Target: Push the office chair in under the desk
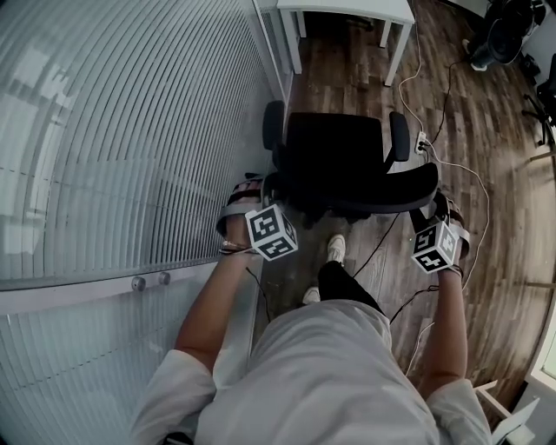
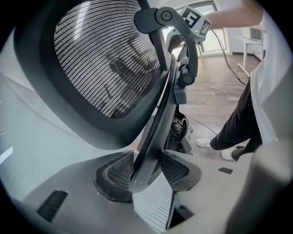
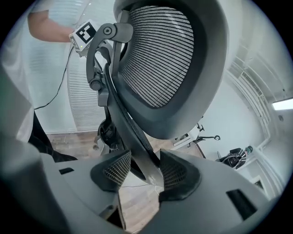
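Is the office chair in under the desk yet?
Not yet: the office chair stands short of the desk, bare floor between.

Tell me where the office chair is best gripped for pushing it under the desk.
Grip the backrest rim at each side, coming from behind: it fits between the jaws, and the desk stands straight ahead. The left gripper and right gripper are clamped there.

Head view: desk (image 1: pixel 347 10) cut by top edge, only front rim + legs show. Office chair (image 1: pixel 334 156) base & castors hidden under seat (image 1: pixel 334 139) and backrest (image 1: pixel 373 193). Left gripper (image 2: pixel 146 178), right gripper (image 3: pixel 142 171): fingers mostly hidden in head view, behind marker cubes (image 1: pixel 271 231) + backrest rim. Gripper views: backrest top cut off. Dark gear (image 1: pixel 508 35) top right, partly cut off, can't ID.
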